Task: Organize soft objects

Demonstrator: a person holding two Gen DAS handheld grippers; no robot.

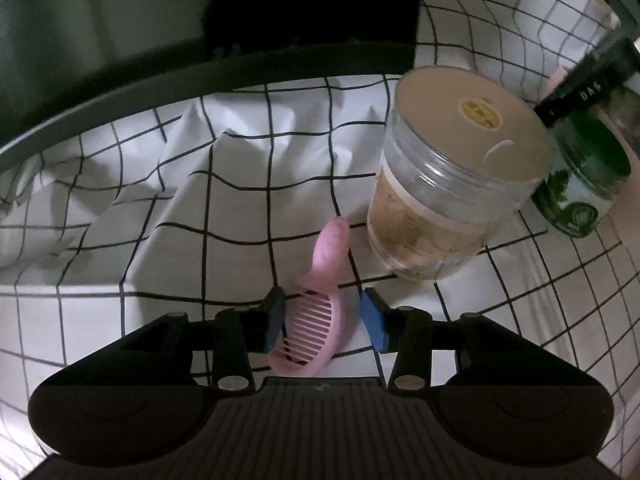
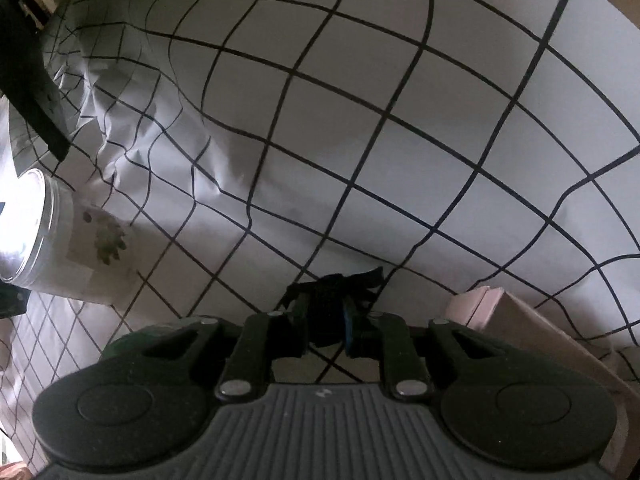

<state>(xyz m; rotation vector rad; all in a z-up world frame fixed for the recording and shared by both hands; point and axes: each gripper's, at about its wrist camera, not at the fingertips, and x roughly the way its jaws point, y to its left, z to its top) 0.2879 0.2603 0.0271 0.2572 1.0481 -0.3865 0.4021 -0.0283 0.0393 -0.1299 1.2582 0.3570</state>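
Left wrist view: the left tool (image 1: 323,320) stands about half open, pointing steeply down. A pink comb (image 1: 310,338) lies between its blue pads (image 1: 374,320). The left pad sits at the teeth; the right pad stands clear. No grip is present. The comb rests on the worktop, which is covered with a grid-patterned cloth (image 1: 224,208). The comb reads as light, thin plastic, stiff and likely slippery; the teeth look fragile. Take hold across the solid spine or the handle (image 1: 332,248), not the teeth. Far right of the comb stands a clear jar (image 1: 452,196) with a flat lid; its contents are pale and cannot be identified. Beside it, further right, stands a green jar (image 1: 580,196); its contents are not visible.

Right wrist view: the right tool (image 2: 326,330) is nearly closed on a small dark fabric piece (image 2: 340,284) just above the cloth. The piece is soft, limp and light; a pinch on any fold should hold. A cardboard box (image 2: 532,320) lies near right. The clear jar appears at far left.
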